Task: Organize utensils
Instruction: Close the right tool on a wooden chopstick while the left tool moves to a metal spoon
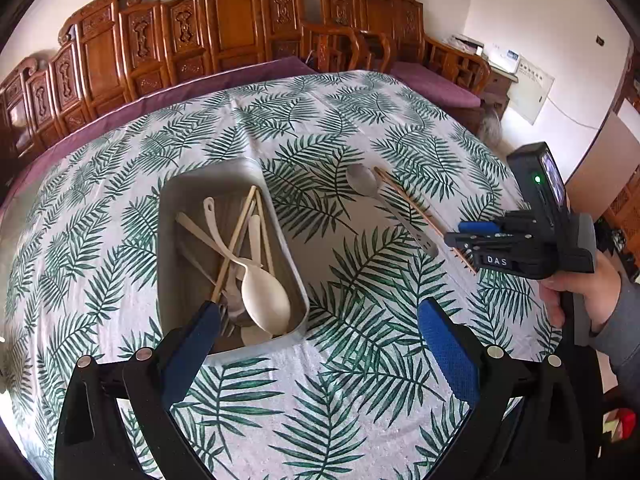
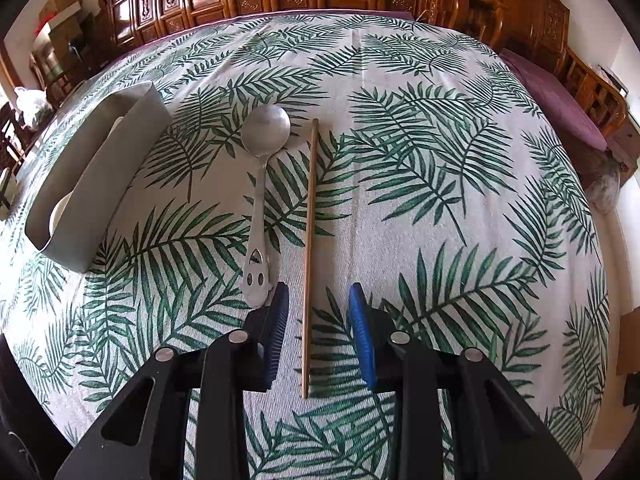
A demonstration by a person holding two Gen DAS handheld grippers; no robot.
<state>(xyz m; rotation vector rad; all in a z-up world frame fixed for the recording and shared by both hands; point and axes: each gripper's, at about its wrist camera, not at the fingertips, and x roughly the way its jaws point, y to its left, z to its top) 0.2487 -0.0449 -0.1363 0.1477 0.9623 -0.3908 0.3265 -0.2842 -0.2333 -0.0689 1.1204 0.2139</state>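
A grey tray holds several cream spoons and wooden chopsticks. My left gripper is open and empty, just in front of the tray's near end. A metal spoon and a wooden chopstick lie side by side on the cloth. My right gripper is open, its blue pads on either side of the chopstick's near end, not closed on it. The right gripper also shows in the left wrist view, next to the spoon and chopstick. The tray shows at the left in the right wrist view.
The table is covered with a white cloth with green leaf print. Carved wooden chairs and a purple cushion stand behind it. A white wall with panels is at the right.
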